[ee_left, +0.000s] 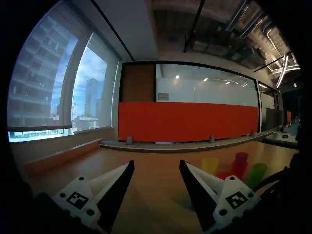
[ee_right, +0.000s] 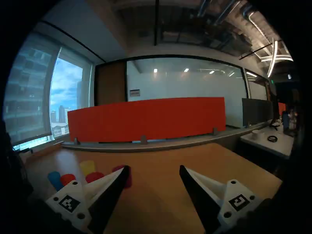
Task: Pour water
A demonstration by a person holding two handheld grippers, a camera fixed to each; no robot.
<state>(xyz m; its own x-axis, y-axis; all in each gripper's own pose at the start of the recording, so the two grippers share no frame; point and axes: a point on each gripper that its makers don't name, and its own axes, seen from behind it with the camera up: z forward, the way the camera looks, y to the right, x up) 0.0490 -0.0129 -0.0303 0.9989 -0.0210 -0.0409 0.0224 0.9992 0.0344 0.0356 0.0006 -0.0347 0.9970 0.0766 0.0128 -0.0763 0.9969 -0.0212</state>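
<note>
Cups (ee_left: 238,168) are noted on the wooden table (ee_left: 156,195), none of them held. Nearest in the left gripper view, the left gripper (ee_left: 156,163) is seen spread wide, with nothing between its fingers. Just past its right-hand finger, at lower right of the frame, a yellow cup (ee_left: 210,165), a magenta cup (ee_left: 241,158) and a green cup (ee_left: 257,174) are grouped close together. Something red is glimpsed low between them, too hidden to be identified.

In the right gripper view, the right gripper (ee_right: 154,168) is likewise held wide and empty. At lower left of that frame, a blue cup (ee_right: 54,179) and a red cup (ee_right: 67,178) are seen side by side, with more coloured cups partly covered by the left-hand finger.

Farther back, an orange-red divider (ee_left: 187,121) is set along the table's far edge. Behind it a glass wall (ee_left: 202,85) is seen, with tall windows (ee_left: 89,97) at left.
</note>
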